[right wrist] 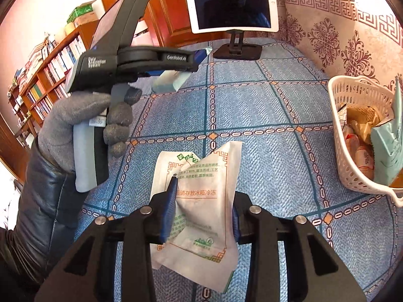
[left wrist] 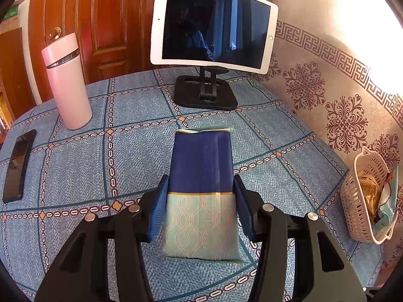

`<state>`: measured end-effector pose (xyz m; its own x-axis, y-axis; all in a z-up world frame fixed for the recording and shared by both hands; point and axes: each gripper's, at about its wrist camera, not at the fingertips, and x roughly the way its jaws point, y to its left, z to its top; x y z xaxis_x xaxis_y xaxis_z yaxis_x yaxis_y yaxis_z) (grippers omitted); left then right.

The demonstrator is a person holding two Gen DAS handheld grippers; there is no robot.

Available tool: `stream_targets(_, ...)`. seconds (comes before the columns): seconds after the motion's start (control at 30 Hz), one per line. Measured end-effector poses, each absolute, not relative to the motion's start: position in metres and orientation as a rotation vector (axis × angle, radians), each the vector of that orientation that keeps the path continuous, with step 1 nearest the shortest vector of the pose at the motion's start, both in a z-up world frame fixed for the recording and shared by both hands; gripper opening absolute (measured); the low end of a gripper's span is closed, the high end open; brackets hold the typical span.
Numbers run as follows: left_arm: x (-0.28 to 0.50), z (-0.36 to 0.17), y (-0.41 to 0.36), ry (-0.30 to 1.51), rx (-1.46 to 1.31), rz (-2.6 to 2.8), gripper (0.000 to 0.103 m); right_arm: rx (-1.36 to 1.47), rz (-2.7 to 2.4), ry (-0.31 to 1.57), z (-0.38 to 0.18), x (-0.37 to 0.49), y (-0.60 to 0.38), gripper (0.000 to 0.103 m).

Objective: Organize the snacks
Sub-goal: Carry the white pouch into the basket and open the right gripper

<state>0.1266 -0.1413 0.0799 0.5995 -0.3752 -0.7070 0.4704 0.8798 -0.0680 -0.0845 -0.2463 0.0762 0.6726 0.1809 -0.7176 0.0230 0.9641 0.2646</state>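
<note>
My left gripper (left wrist: 201, 193) is shut on a blue and pale green snack pack (left wrist: 201, 176) and holds it above the table. It also shows in the right wrist view (right wrist: 196, 58), raised at the left, with the snack pack (right wrist: 171, 80) in its jaws. My right gripper (right wrist: 204, 201) is shut on a crumpled white snack bag (right wrist: 201, 201) with green and orange print, above the tablecloth. A white plastic basket (right wrist: 347, 136) with several snacks inside stands at the right; it also shows in the left wrist view (left wrist: 357, 201).
A tablet on a black stand (left wrist: 211, 25) is at the back of the table. A pink flask (left wrist: 66, 80) and a black phone (left wrist: 19, 166) are at the left. A patterned wall (left wrist: 327, 95) runs along the right. A bookshelf (right wrist: 47, 75) stands left.
</note>
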Motion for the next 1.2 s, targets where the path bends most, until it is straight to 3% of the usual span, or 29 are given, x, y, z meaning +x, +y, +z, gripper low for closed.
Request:
stream_targets(0.57, 0.115, 0.093, -0.146, 0.750, 0.133, -0.517, 0.051, 0.317, -0.213, 0.651, 0.137, -0.078, -0.351, 0.036)
stream_targets(1.2, 0.113, 0.095, -0.146, 0.744, 0.134, -0.525, 0.051, 0.130, -0.428, 0.797, 0.100, -0.018, -0.371, 0.036)
